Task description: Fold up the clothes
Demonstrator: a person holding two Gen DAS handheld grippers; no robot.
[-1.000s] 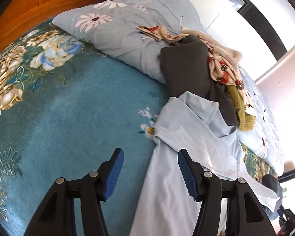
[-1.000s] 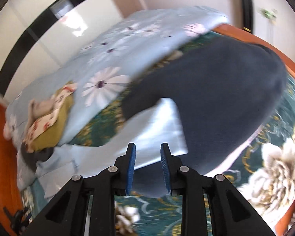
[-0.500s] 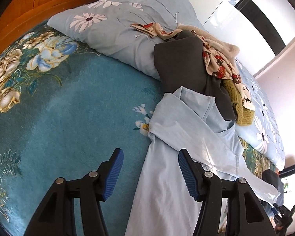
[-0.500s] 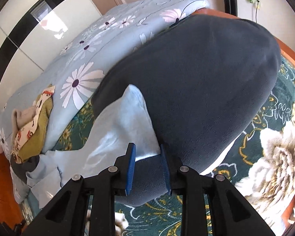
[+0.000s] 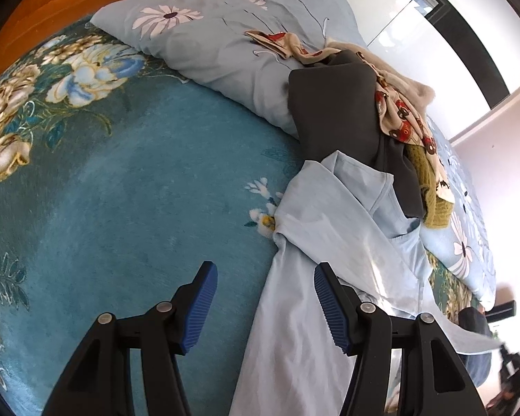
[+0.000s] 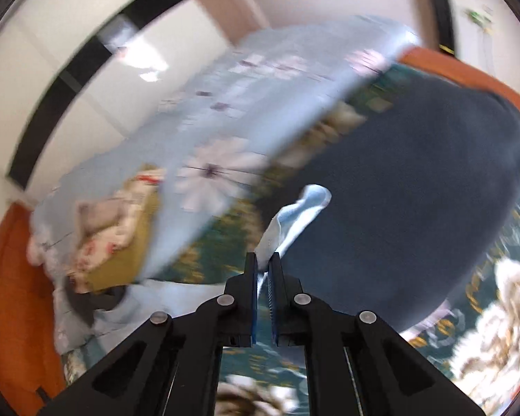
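You are at a bed (image 5: 121,180) covered in a teal floral spread, with a pale blue daisy-print quilt (image 5: 225,34) bunched along its far side. A heap of clothes (image 5: 391,118), charcoal, patterned cream and mustard, rests on the quilt. A large dark blue garment (image 6: 416,201) lies spread on the bed. The light blue shirt (image 5: 329,249) stretches across the spread from the heap toward you. Your left gripper (image 5: 263,306) hovers over the shirt's edge, jaws released and apart. Your right gripper (image 6: 264,270) has just clenched its jaws on a fold of the shirt, which sticks up beyond them.
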